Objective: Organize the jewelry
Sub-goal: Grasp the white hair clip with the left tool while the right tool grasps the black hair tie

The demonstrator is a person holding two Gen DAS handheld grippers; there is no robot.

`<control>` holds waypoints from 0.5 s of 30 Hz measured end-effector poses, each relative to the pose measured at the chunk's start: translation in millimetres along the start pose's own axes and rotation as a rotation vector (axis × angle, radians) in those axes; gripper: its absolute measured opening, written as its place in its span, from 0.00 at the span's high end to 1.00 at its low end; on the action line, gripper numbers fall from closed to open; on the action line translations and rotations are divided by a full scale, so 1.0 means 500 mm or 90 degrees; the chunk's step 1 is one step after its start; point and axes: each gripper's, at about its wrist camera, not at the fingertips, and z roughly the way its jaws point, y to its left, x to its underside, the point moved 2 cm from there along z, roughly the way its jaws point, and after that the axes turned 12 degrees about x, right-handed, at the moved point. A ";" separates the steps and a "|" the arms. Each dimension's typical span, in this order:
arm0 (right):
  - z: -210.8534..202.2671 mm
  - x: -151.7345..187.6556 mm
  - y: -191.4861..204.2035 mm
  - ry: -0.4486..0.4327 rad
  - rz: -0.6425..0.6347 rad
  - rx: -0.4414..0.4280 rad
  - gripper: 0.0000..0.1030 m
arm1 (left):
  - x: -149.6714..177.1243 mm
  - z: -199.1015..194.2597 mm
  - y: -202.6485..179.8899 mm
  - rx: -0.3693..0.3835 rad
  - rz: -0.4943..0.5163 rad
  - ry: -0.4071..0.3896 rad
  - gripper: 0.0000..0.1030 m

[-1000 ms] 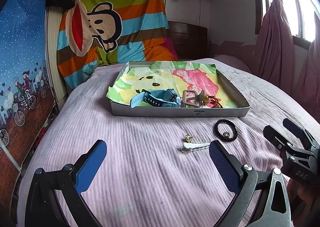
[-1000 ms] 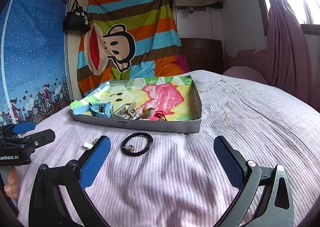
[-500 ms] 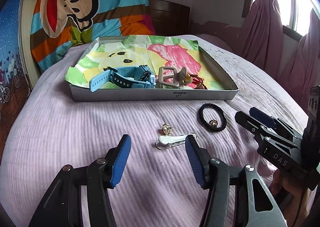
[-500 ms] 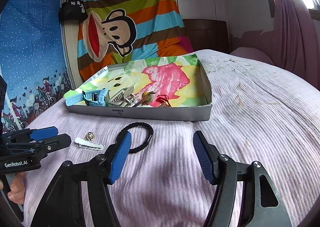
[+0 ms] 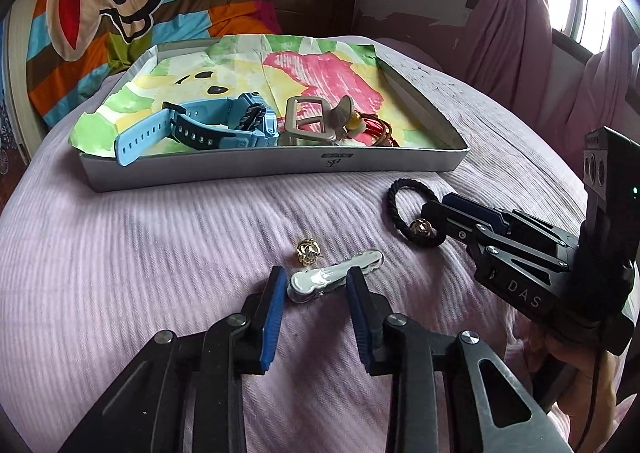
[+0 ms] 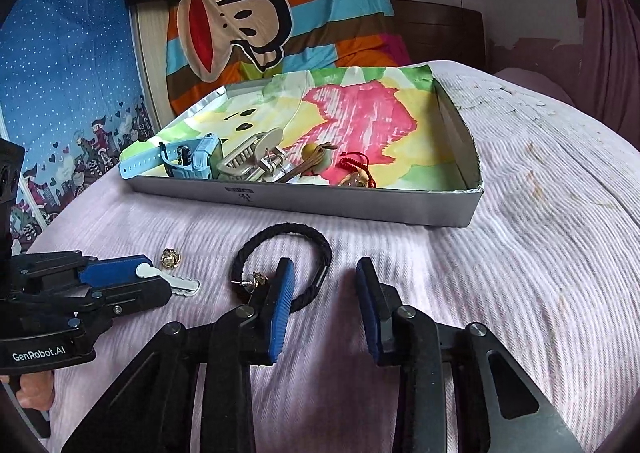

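A silver hair clip (image 5: 334, 275) lies on the pink bedspread. My left gripper (image 5: 316, 283) is open, its blue pads on either side of the clip's near end. A small gold bead (image 5: 307, 251) lies just beyond it. A black braided hair tie (image 6: 286, 263) with a gold charm (image 5: 421, 228) lies to the right. My right gripper (image 6: 324, 277) is open, its pads astride the tie's near right edge. The grey box (image 5: 256, 170) behind holds a blue watch (image 5: 208, 127), a buckle, and red cord jewelry (image 6: 356, 165). The clip (image 6: 182, 287) also shows in the right wrist view.
The box is lined with colourful paper and sits mid-bed. A striped monkey blanket (image 6: 256, 13) hangs behind it. Purple curtains (image 5: 540, 33) and a window are at the right. A blue wall hanging (image 6: 60, 73) is at the left.
Both grippers moved forward and down and narrowed. The left now straddles the hair clip; the right now straddles the edge of the black hair tie.
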 end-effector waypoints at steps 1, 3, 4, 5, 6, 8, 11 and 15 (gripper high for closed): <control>0.002 0.001 -0.001 0.000 0.003 0.000 0.78 | 0.002 0.000 0.000 0.001 0.002 0.002 0.80; 0.003 0.002 0.002 0.000 0.005 -0.002 0.81 | 0.004 0.002 -0.004 -0.003 0.011 0.009 0.83; 0.003 0.003 0.001 -0.001 0.004 -0.003 0.84 | 0.006 0.003 -0.009 -0.007 0.019 0.013 0.83; 0.003 0.003 0.004 -0.001 0.004 -0.003 0.86 | 0.007 0.003 -0.014 -0.010 0.029 0.015 0.83; 0.003 0.003 0.006 0.000 0.003 -0.003 0.89 | 0.008 0.003 -0.019 -0.012 0.037 0.017 0.83; 0.000 0.006 0.001 -0.001 0.002 -0.001 0.92 | 0.011 0.001 -0.029 -0.019 0.054 0.018 0.83; -0.006 0.006 -0.005 -0.008 0.006 -0.002 0.94 | 0.013 -0.009 -0.041 -0.026 0.074 0.010 0.83; -0.017 0.004 -0.016 -0.024 0.024 -0.006 0.95 | 0.013 -0.035 -0.054 -0.033 0.089 -0.023 0.83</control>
